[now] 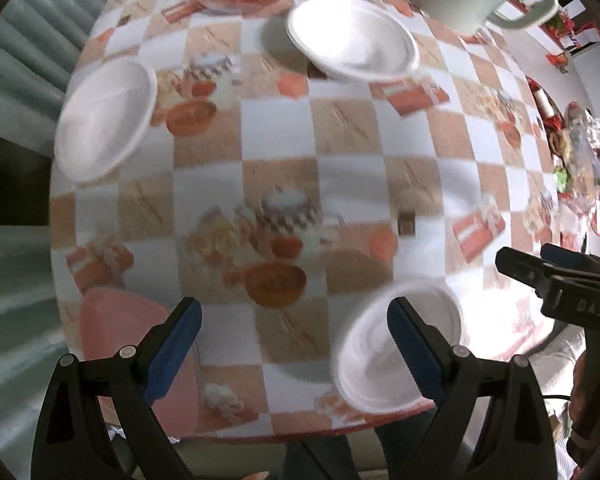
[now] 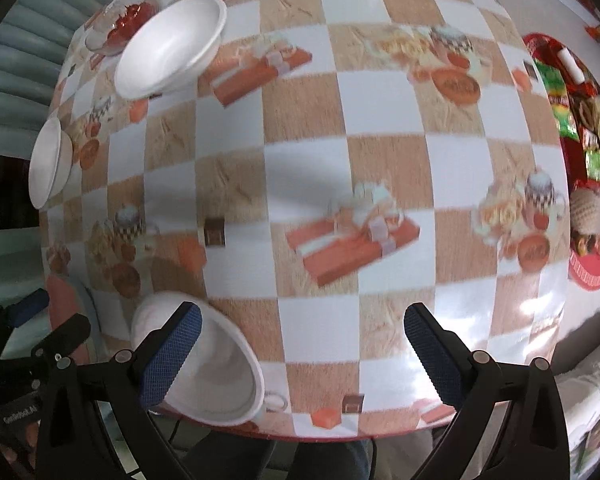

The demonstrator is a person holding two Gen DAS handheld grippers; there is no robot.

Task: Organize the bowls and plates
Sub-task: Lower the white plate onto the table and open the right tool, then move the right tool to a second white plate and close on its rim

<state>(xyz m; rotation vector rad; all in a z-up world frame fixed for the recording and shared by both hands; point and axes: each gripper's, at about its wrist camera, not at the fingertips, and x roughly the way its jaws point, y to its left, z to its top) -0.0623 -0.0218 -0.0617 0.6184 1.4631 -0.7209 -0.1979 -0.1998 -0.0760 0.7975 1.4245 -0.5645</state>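
Looking down from the left wrist, the left gripper (image 1: 294, 336) has its jaws wide with nothing between them. A white bowl (image 1: 400, 344) sits at the near worktop (image 1: 276, 140) edge, behind the right-hand jaw, not held. Two more bowls lie well apart: a far bowl (image 1: 352, 38) ahead and a side bowl (image 1: 106, 118) to the left. A pink plate (image 1: 116, 320) lies behind the left-hand jaw. The other gripper's body shows "DAS".

From the right wrist, the right gripper (image 2: 302, 346) is also wide and empty. The near bowl (image 2: 216, 368) lies behind its left-hand jaw, so it sits between the two grippers, about equally near both. On the left gripper's body (image 2: 20, 376) a small label is too blurred to read surely.
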